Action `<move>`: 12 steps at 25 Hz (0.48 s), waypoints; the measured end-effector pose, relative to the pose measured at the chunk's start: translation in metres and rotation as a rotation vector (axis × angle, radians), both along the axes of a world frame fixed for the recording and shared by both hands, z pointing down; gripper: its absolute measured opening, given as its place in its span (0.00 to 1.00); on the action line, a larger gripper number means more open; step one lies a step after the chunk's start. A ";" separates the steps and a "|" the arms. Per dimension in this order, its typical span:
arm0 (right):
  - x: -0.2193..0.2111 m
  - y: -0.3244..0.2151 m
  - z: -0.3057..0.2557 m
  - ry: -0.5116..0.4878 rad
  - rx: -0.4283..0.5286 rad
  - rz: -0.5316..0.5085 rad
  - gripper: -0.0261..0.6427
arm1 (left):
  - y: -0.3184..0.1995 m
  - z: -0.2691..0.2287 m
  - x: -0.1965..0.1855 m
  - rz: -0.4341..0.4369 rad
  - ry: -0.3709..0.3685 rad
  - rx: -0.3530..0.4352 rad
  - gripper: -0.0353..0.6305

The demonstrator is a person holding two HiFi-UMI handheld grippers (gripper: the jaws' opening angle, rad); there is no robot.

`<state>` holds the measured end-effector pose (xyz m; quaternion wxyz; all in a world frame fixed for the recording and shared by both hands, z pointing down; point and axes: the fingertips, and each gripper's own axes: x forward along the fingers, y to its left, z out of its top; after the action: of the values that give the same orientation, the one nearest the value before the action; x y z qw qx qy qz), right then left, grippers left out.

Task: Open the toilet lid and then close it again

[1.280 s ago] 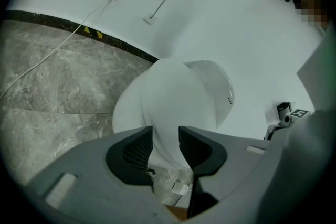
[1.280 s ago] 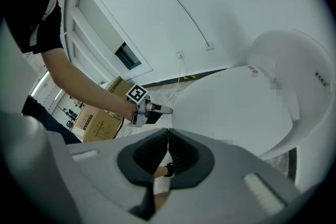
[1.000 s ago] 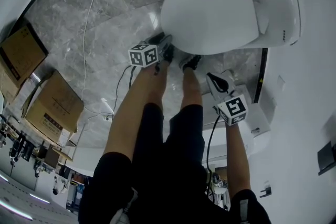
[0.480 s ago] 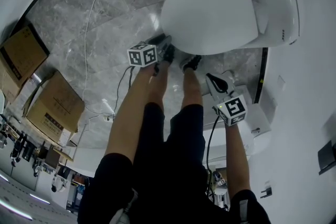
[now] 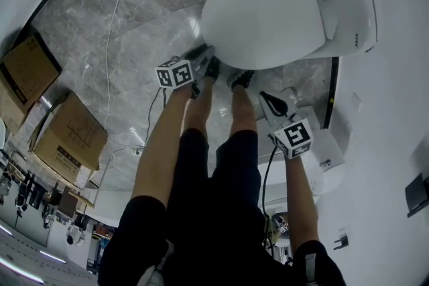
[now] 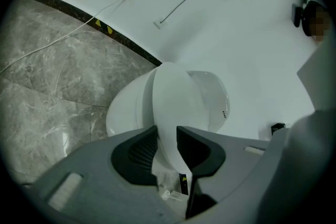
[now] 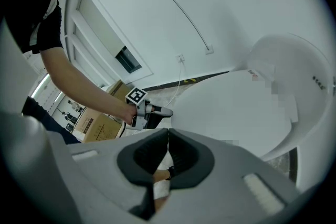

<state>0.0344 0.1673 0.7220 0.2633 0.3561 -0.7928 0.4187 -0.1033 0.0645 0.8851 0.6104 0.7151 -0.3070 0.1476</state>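
The white toilet lid [image 5: 268, 17] lies down over the bowl at the upper right of the head view. My left gripper [image 5: 206, 58] is at the lid's front edge, below it in that view. In the left gripper view the lid [image 6: 173, 107] fills the gap between the two dark pads [image 6: 137, 152] of my left gripper [image 6: 165, 131]. Its jaws have just been closing, and the pads rest against the rim on both sides. My right gripper [image 5: 265, 98] hangs shut and empty beside the bowl's right flank. The right gripper view shows its jaws [image 7: 167, 134] together, with the lid [image 7: 247, 107] and left gripper [image 7: 157, 112] beyond.
The person's legs and shoes [image 5: 242, 79] stand right in front of the bowl. Cardboard boxes [image 5: 70, 130] sit at the left on the grey marble floor, with a white cable [image 5: 114, 23] trailing across it. A white wall [image 5: 395, 110] closes off the right side.
My left gripper has rolled a little at the lid's front edge, its marker cube shifting slightly left. The lid stays down and the right gripper has not moved.
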 end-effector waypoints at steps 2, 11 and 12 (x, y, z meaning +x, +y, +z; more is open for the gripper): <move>0.000 0.000 -0.004 0.000 0.001 0.000 0.05 | 0.000 -0.005 0.000 -0.011 0.023 -0.003 0.22; 0.003 -0.009 -0.023 0.004 0.021 0.028 0.05 | -0.002 -0.026 -0.002 0.012 0.036 -0.001 0.13; 0.005 -0.009 -0.026 0.005 0.022 0.032 0.05 | -0.002 -0.030 -0.001 0.010 0.049 0.000 0.12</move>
<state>0.0390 0.1580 0.6962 0.2547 0.3728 -0.7909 0.4132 -0.1040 0.0628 0.8550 0.6171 0.7199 -0.2884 0.1331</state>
